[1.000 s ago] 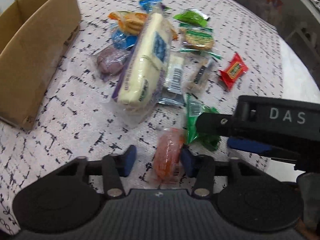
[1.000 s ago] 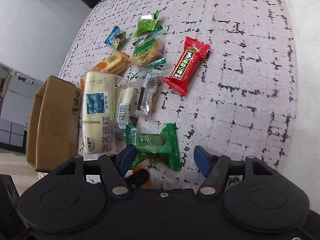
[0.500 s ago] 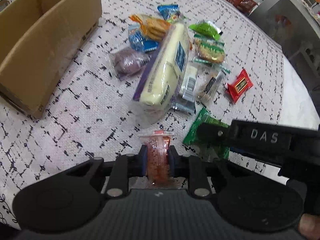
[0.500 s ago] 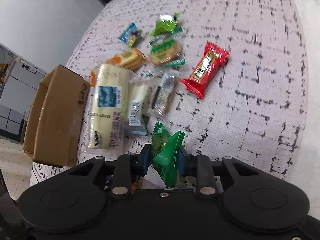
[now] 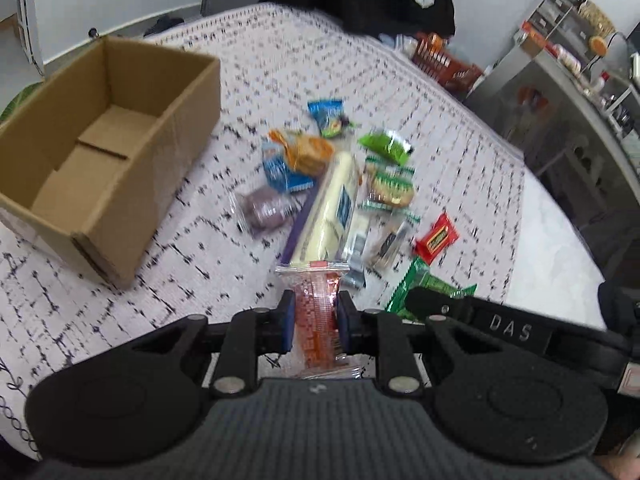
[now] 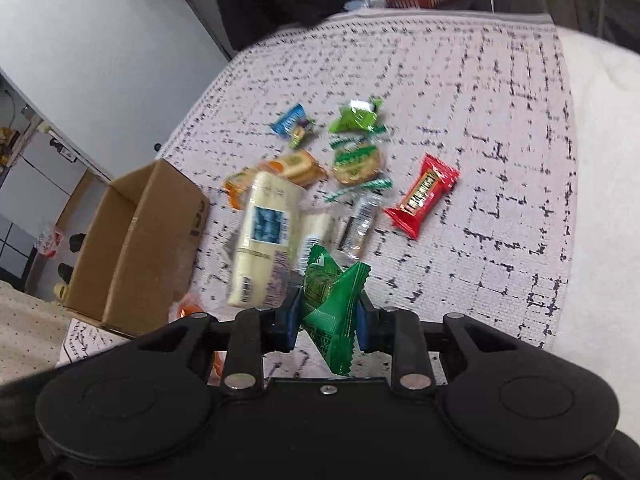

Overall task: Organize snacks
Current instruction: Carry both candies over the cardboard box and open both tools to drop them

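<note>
Left wrist view: the cardboard box (image 5: pixel 108 152) at the surface's left edge is empty. Left gripper (image 5: pixel 313 320) jaws clamp an orange packet (image 5: pixel 316 312); right gripper (image 6: pixel 327 320) jaws clamp a green packet (image 6: pixel 332 304). About ten snacks lie mid-surface, unsorted.

You have an orange snack in a clear crimped wrapper (image 5: pixel 316 320) pinched upright, off the patterned cloth; a crinkled dark green foil packet (image 6: pixel 332 308) is likewise held aloft, tilted; the rest lie clustered beside the open, empty brown cardboard box (image 5: pixel 104 152): a long pale yellow cake roll (image 5: pixel 328 216), a red candy bar (image 6: pixel 422 196), and small green, blue and orange packets.
</note>
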### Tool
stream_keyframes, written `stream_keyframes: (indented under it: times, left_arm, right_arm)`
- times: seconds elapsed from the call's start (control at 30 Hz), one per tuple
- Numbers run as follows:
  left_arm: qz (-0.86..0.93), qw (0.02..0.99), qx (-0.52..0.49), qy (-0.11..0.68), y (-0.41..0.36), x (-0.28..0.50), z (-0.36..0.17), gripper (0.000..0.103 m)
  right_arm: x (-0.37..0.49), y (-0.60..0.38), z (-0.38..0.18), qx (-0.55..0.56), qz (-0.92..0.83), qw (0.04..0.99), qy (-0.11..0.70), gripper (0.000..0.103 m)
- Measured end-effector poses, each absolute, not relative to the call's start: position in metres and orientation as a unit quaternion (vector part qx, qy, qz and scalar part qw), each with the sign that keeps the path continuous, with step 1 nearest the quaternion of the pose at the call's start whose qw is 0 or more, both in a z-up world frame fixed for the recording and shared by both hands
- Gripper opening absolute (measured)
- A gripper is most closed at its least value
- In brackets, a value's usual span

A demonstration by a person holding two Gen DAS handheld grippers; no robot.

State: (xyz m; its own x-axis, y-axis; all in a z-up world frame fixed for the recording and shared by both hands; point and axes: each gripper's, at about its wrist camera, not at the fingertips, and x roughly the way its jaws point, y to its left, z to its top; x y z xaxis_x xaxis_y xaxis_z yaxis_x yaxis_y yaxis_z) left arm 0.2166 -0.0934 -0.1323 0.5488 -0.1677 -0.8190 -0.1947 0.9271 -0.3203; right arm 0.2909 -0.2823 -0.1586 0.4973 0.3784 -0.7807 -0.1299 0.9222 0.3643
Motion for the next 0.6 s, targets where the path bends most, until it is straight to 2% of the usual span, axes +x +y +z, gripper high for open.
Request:
stream_keyframes:
  times: [0.6]
  left_arm:
    - [0.016,0.895,-0.197,0.399,-0.037,0.194,-0.067,0.021]
  right_arm:
    - [0.271,-0.233,-0.103,0.114,0.177,0.885,0.415,0.027]
